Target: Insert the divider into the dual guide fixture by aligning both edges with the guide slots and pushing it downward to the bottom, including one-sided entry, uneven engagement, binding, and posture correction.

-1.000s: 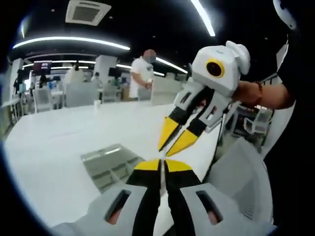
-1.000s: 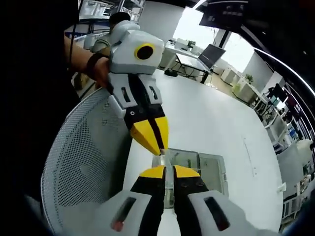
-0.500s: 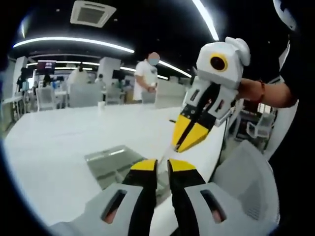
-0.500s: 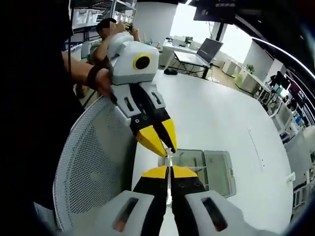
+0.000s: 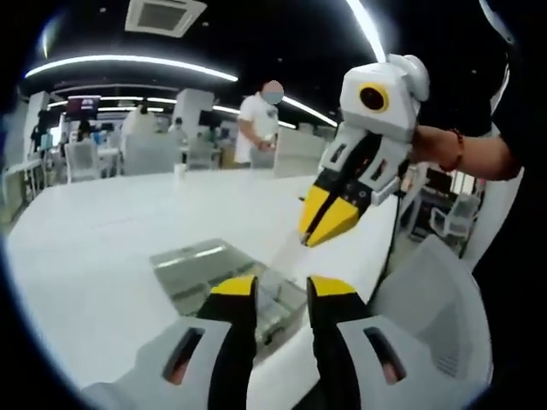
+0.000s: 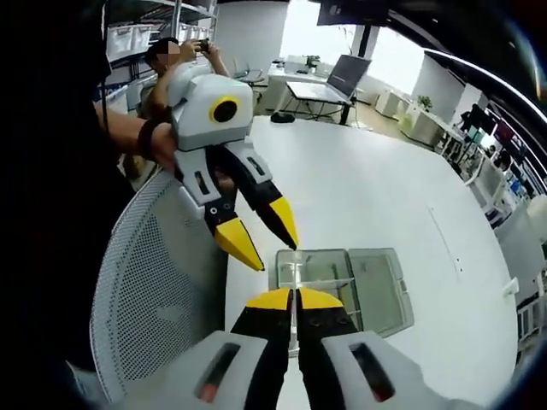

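Left tongs: mine at the bottom of the left gripper view (image 5: 280, 295), jaws parted with a clear gap and nothing between them. In the right gripper view they hang above the fixture (image 6: 256, 237), yellow tips spread, released.

Right tongs: jaws drawn together (image 6: 293, 299) on a thin clear plate that I take to be the divider (image 6: 293, 272). In the left gripper view they come in from the upper right (image 5: 323, 224), tips pinched on that pale plate (image 5: 286, 249).

Divider: held in the air by the right tongs alone, over the near end of the fixture. It is see-through and seen edge-on, so I cannot tell its tilt for sure.

Fixture: a clear, shallow, two-part tray (image 6: 359, 290) lying flat on the white desk (image 6: 376, 196), near the edge by the mesh chair back (image 6: 145, 290). Also seen ahead of my left tongs (image 5: 205, 269).

Done so far: I judge the divider picked up and brought over the fixture; that is all.

Left to do: both edges into the guide slots, then the push to the bottom. I cannot see the slots plainly, nor any edge seated, so I count insertion as not begun.

Risk: one-handed grip, so one edge may enter first and bind.
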`<state>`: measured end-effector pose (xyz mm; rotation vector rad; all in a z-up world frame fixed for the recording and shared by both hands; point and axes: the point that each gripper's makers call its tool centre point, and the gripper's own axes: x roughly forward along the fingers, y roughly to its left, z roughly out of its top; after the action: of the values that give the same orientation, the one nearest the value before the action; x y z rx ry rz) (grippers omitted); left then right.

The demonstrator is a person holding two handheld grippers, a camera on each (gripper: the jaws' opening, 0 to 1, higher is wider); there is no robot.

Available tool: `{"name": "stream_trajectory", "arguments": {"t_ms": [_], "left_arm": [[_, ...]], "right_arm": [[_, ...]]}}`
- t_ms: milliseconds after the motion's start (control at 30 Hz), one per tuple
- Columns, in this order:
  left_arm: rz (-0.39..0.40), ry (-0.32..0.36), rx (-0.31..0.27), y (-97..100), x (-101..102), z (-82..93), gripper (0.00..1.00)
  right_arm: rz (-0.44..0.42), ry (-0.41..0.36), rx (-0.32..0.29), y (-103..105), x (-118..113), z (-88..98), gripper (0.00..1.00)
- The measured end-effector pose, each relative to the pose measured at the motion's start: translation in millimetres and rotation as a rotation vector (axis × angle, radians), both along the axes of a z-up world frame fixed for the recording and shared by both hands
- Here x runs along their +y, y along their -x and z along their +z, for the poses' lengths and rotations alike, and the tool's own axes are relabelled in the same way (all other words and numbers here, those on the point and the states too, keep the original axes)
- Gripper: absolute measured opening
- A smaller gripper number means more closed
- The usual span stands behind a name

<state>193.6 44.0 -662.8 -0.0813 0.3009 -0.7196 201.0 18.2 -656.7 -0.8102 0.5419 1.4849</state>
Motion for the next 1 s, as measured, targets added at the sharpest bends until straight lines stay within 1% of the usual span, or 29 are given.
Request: {"name": "stream_trajectory", "arguments": {"t_ms": [133, 333, 433, 467, 567, 667, 800, 900, 1000], "left_arm": [[0.008, 0.008, 0.012, 1.2, 3, -3.6, 0.25], [0.01, 0.02, 0.018, 0.7, 6, -4.5, 0.28], [0.006, 0.016, 0.013, -0.6, 8, -3.8, 0.29], [0.003, 0.015, 0.014, -1.3, 8, -3.8, 0.3], [0.0, 0.016, 0.018, -3.4, 9, -4.2, 0.33], [-0.009, 0.011, 0.024, -4.0, 9, -6.1, 0.35], [-0.014, 0.01, 0.03, -4.9, 11, -8.2, 0.37], [-0.013, 0.003, 0.044, -5.5, 11, -11.6, 0.4], [-0.013, 0.001, 0.044, -5.1, 11, -11.7, 0.43]], "right_arm": [[-0.032, 0.014, 0.028, -6, -1, -7.2, 0.0], [-0.065, 0.002, 0.046, -15, 2, -8.2, 0.0], [-0.086, 0.011, 0.04, -21, 1, -10.6, 0.0], [-0.089, 0.009, 0.051, -22, 1, -11.5, 0.0], [-0.086, -0.004, 0.063, -23, 3, -13.2, 0.0], [-0.086, 0.007, 0.055, -26, 3, -16.6, 0.0], [-0.085, 0.005, 0.057, -31, 5, -19.8, 0.0], [-0.077, 0.018, 0.053, -33, 5, -25.0, 0.0], [-0.069, 0.026, 0.055, -38, 3, -31.5, 0.0]]}}
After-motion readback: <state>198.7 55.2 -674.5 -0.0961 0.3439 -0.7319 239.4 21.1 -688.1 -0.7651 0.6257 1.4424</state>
